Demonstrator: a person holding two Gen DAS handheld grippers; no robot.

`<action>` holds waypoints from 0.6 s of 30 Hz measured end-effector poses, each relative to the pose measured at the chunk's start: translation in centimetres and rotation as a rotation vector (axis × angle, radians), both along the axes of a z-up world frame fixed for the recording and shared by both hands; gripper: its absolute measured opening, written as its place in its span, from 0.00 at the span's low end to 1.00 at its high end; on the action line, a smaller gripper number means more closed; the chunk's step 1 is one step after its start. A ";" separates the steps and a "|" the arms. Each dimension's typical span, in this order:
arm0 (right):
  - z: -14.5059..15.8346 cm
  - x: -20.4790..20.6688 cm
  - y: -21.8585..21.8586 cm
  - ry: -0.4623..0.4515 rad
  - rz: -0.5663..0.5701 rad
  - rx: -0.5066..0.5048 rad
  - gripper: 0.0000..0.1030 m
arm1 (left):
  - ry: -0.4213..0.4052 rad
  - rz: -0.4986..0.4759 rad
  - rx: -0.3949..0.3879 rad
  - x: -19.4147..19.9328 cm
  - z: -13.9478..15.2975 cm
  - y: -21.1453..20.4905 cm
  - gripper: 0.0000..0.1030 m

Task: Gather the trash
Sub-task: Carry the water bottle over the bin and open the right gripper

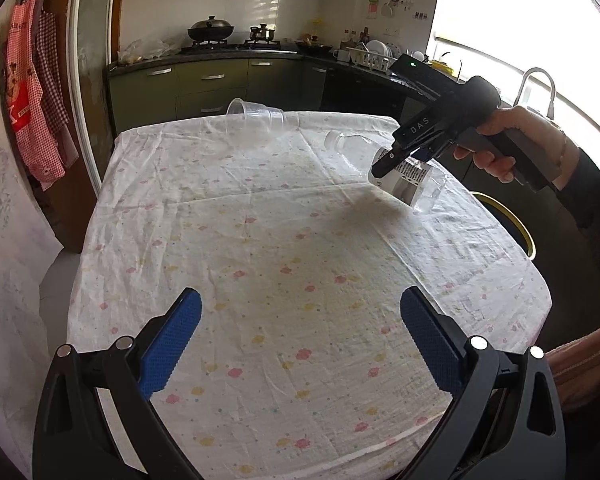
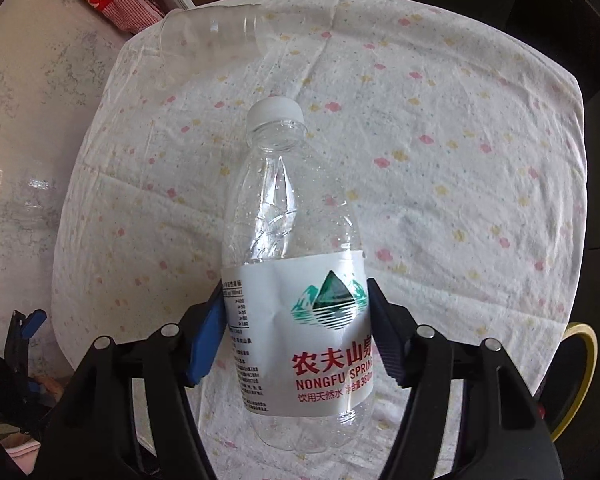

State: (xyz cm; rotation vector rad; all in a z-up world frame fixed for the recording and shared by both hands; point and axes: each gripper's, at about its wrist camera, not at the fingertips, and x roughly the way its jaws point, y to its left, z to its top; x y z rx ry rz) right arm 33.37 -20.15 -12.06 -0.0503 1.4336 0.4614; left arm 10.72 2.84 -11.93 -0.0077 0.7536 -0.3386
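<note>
The left wrist view takes in the whole table (image 1: 260, 240) under its flowered cloth, the kitchen counter at 12 o'clock, and my right gripper (image 1: 396, 172) coming down at about 2 o'clock, held in my right hand (image 1: 508, 148). The right wrist view gives none of the room; it looks nearly straight down and is filled by the bottle (image 2: 296, 280).

The clear plastic bottle lies on its side on the cloth, white cap toward 12 o'clock in the right view, label facing up. My right gripper's (image 2: 296, 320) blue pads sit against the label at 9 and 3 o'clock, clamped on the bottle; its jaws are closing. My left gripper (image 1: 300, 332) hangs over bare cloth with its jaws spread wide and nothing between them.

A stack of clear cups (image 1: 256, 120) lies tipped over at the far table edge, 12 o'clock in the left view, 11 o'clock in the right.

Partly hidden: a yellow-rimmed bin (image 1: 516, 224) beyond the table edge, cut off in both views. The bottle's base is blurred below my pads.
</note>
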 end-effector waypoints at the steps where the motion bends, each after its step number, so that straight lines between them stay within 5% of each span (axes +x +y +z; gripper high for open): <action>1: 0.3 -0.5 -0.8 -0.001 -0.010 0.022 0.61 | -0.003 -0.005 -0.001 0.0 0.0 -0.3 0.95; 8: 3.3 -3.0 -7.4 -0.051 -0.113 0.113 0.61 | -0.029 -0.060 0.014 0.0 0.3 -2.5 0.95; 13: 4.4 -5.4 -15.6 -0.086 -0.257 0.071 0.61 | -0.054 -0.101 0.017 0.1 0.4 -4.1 0.95; 18: 2.2 -7.1 -23.4 -0.043 -0.412 -0.024 0.61 | -0.047 -0.135 -0.001 1.2 0.4 -6.3 0.95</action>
